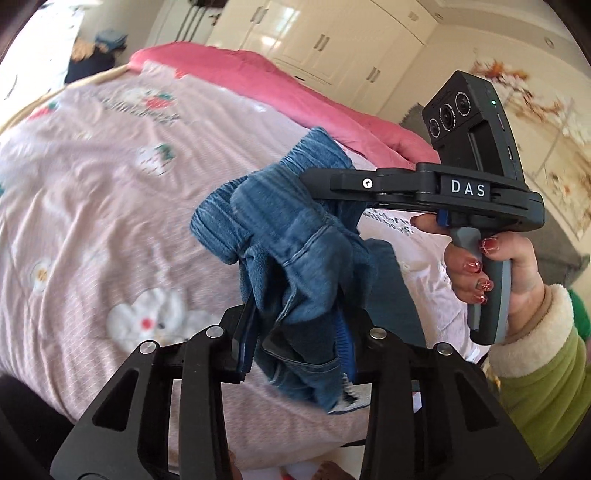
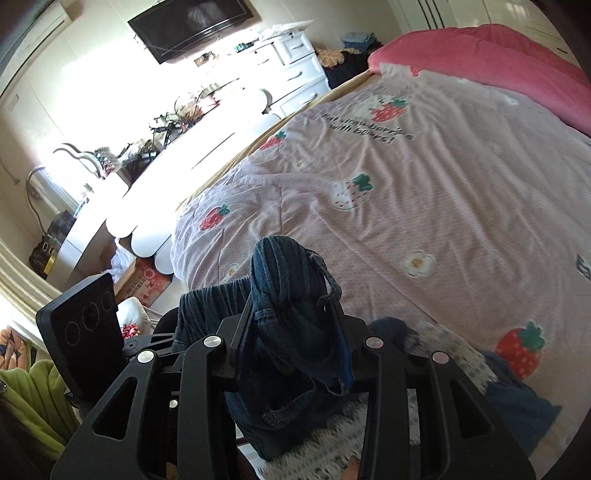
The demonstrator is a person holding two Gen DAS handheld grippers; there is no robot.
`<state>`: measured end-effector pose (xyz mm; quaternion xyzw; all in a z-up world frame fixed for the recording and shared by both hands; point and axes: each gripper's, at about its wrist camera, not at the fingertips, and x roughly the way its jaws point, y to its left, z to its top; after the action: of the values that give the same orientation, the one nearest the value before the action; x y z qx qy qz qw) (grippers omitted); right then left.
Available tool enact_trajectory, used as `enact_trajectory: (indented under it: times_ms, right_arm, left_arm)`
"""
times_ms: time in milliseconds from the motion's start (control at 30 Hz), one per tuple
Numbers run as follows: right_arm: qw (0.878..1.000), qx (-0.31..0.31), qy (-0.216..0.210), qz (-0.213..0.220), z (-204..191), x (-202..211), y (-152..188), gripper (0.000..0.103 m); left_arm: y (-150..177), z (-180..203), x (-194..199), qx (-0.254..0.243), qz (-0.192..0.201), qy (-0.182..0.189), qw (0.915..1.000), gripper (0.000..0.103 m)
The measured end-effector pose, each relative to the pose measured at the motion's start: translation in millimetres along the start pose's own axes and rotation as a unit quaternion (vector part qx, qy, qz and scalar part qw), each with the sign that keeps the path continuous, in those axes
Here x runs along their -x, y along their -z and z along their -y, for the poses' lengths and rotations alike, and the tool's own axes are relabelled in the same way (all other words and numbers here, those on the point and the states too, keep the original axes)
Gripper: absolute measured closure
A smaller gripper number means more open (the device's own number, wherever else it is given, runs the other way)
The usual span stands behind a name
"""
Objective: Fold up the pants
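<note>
The blue denim pants hang bunched in the air above the bed, held by both grippers. My left gripper is shut on a wad of the denim. My right gripper is shut on the ribbed waistband end of the pants, with a drawstring dangling. In the left wrist view the right gripper reaches in from the right and its tips are buried in the waistband. The rest of the pants hangs below the grippers, partly hidden.
A bed with a pink strawberry-print cover lies under the pants. A pink blanket lies at its far end. White wardrobes stand behind. A white dresser, a cluttered desk and a wall TV stand to the left.
</note>
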<state>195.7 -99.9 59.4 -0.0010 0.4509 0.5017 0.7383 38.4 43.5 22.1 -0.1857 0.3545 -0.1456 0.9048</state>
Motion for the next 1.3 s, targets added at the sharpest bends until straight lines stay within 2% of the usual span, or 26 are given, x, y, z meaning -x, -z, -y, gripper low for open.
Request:
enact_trajectory:
  times_ms: [367,567,767,800,900,967,1067,1100,1167,1200,1233,1300]
  right_arm:
    - [0.997,-0.068,0.013,0.040,57,62,69,0.068]
    - [0.992,-0.104,0.034,0.057,86,88,107,0.066]
    - [0.989,-0.119,0.054,0.072,95,112,123,0.065]
    - [0.989,-0.117,0.057,0.073,93,114,122,0.063]
    - [0.990,-0.104,0.053,0.077,81,117,117,0.054]
    - [0.992,-0.088,0.050,0.072,69,113,113,0.054]
    - [0.994,-0.065,0.054,0.064,54,110,112,0.053]
    - [0.995,-0.059,0.057,0.064,50,111,114,0.049]
    - [0.994,-0.048,0.066,0.068,44,114,119,0.046]
    - [0.994,-0.042,0.073,0.069,41,116,121,0.045]
    - [0.994,-0.037,0.078,0.071,37,117,124,0.044]
    - [0.993,-0.014,0.090,0.074,24,117,131,0.038]
  left_arm:
    - [10,70,-40,-0.086,-0.042,0.014,0.9953,0.075]
    - [25,89,-63,-0.109,-0.075,0.022,0.9910,0.075]
    - [43,106,-75,-0.129,-0.099,0.029,0.9863,0.075]
    - [44,106,-80,-0.133,-0.102,0.031,0.9854,0.073]
    - [53,111,-80,-0.134,-0.121,0.067,0.9813,0.054]
    - [59,116,-73,-0.147,-0.127,0.083,0.9776,0.053]
    - [58,105,-54,-0.138,-0.121,0.097,0.9782,0.052]
    - [55,100,-47,-0.135,-0.114,0.094,0.9797,0.050]
    - [39,85,-30,-0.130,-0.090,0.061,0.9856,0.044]
    - [32,79,-28,-0.128,-0.084,0.046,0.9872,0.036]
    - [20,67,-26,-0.127,-0.079,0.016,0.9887,0.033]
    - [3,56,-33,-0.122,-0.080,-0.022,0.9891,0.030]
